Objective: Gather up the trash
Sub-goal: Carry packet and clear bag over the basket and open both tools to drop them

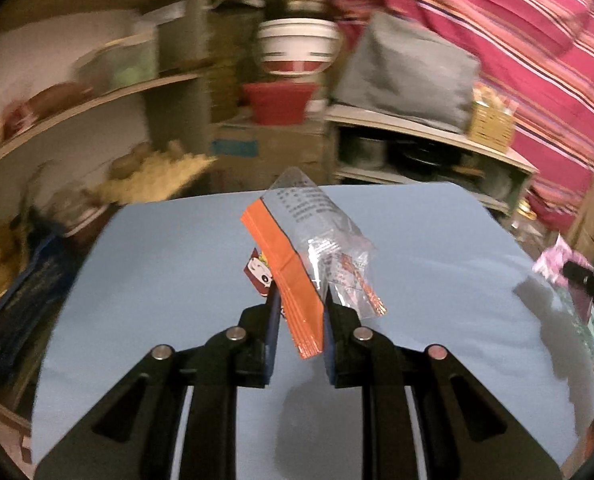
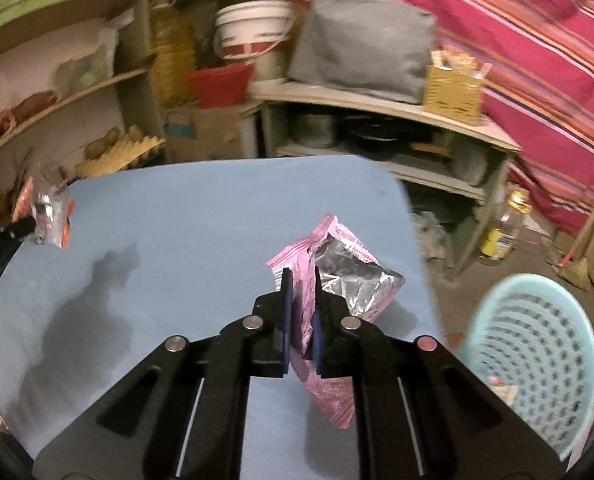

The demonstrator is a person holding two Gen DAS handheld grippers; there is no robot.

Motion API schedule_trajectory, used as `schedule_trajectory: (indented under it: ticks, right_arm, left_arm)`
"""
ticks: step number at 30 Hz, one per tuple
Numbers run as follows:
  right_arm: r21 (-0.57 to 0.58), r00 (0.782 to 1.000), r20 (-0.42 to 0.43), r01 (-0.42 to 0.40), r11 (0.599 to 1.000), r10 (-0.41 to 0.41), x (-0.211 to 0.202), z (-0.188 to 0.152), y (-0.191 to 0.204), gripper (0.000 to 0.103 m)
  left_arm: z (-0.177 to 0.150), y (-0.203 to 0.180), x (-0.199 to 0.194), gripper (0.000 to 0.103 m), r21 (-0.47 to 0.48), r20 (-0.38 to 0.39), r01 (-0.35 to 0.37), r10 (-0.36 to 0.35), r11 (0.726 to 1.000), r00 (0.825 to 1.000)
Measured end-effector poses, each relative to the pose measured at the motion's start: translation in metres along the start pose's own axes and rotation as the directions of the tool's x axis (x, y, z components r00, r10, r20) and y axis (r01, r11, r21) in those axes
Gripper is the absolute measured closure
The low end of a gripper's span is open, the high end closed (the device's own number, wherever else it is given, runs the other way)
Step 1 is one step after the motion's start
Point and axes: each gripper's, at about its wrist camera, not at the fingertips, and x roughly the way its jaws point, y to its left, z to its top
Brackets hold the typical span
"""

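A: Fingers [image 1: 275, 312] of the left gripper [image 1: 300, 304] are pinched on the orange wrapper [image 1: 297, 264], clamped near its lower edge. Wrapper stands up between the pads, clear of the blue tabletop [image 1: 437, 240]; its silver printed side faces right.

B: And the right gripper [image 2: 300, 300]?

A: Its fingers [image 2: 285, 312] are pressed in on the pink wrapper [image 2: 309, 312]. Pink printed film runs down between the pads and hangs below them; the torn top flares open above, showing the silver lining. It is off the tabletop too (its shadow lies on the blue surface beneath).

B: Do the two views cross-check?

A: Yes. From the right wrist, the orange wrapper shows at far left, held on a black fingertip. From the left wrist, the pink wrapper shows at the far right edge, blurred.

B: Basket position?

A: Pale turquoise perforated basket [image 2: 537, 364] sits lower right in the right wrist view, beside and below the tabletop's right edge. One small scrap of wrapper [image 2: 503, 392] lies inside, near its rim.

B: Surroundings?

A: Shelves with a white and red bucket [image 2: 253, 30], a grey bag [image 2: 361, 40], a striped red cloth [image 2: 517, 40]. Background is motion-blurred, finer detail unreadable
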Motion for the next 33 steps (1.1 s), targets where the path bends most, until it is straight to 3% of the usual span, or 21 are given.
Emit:
schedule_trajectory:
  ticks: [10,15,18,20,24,27,28,30,33]
  right_arm:
    - [0.167,0.992,0.015,0.118,0.979,-0.122,-0.063,-0.038,-0.137,0.097]
    - [0.263,0.994,0.001,0.108,0.959,-0.112,-0.08,-0.061,-0.191,0.097]
    - [0.297,0.995,-0.01,0.099,0.95,-0.101,-0.082,-0.071,-0.208,0.087]
    - [0.317,0.996,-0.022,0.085,0.945,-0.083,-0.08,-0.076,-0.215,0.072]
    - [0.327,0.993,-0.036,0.116,0.938,-0.11,-0.08,-0.082,-0.226,0.061]
    - [0.36,0.993,-0.027,0.116,0.926,-0.114,-0.086,-0.087,-0.237,0.045]
    - [0.365,0.992,-0.024,0.125,0.923,-0.125,-0.089,-0.089,-0.24,0.042]
    - [0.372,0.987,-0.006,0.152,0.916,-0.161,-0.098,-0.091,-0.244,0.025]
    - [0.384,0.97,0.039,0.209,0.9,-0.242,-0.118,-0.093,-0.249,0.018]
  left_arm:
    - [0.006,-0.137,-0.003,0.084,0.101,-0.008,0.174,-0.174,0.98,0.985]
    - [0.008,-0.202,-0.007,0.084,0.137,-0.01,0.248,-0.249,0.959,0.968]
    - [0.007,-0.233,-0.006,0.084,0.139,-0.025,0.288,-0.288,0.947,0.957]
    - [0.005,-0.253,-0.006,0.084,0.141,-0.034,0.309,-0.307,0.941,0.951]
    - [0.005,-0.28,-0.007,0.084,0.159,-0.038,0.328,-0.327,0.931,0.944]
    - [0.005,-0.301,-0.009,0.084,0.178,-0.041,0.343,-0.341,0.922,0.939]
    - [0.005,-0.309,-0.009,0.084,0.185,-0.041,0.349,-0.347,0.919,0.937]
    - [0.004,-0.323,-0.009,0.084,0.197,-0.043,0.361,-0.36,0.912,0.932]
    - [0.0,-0.347,-0.004,0.084,0.217,-0.049,0.379,-0.378,0.9,0.925]
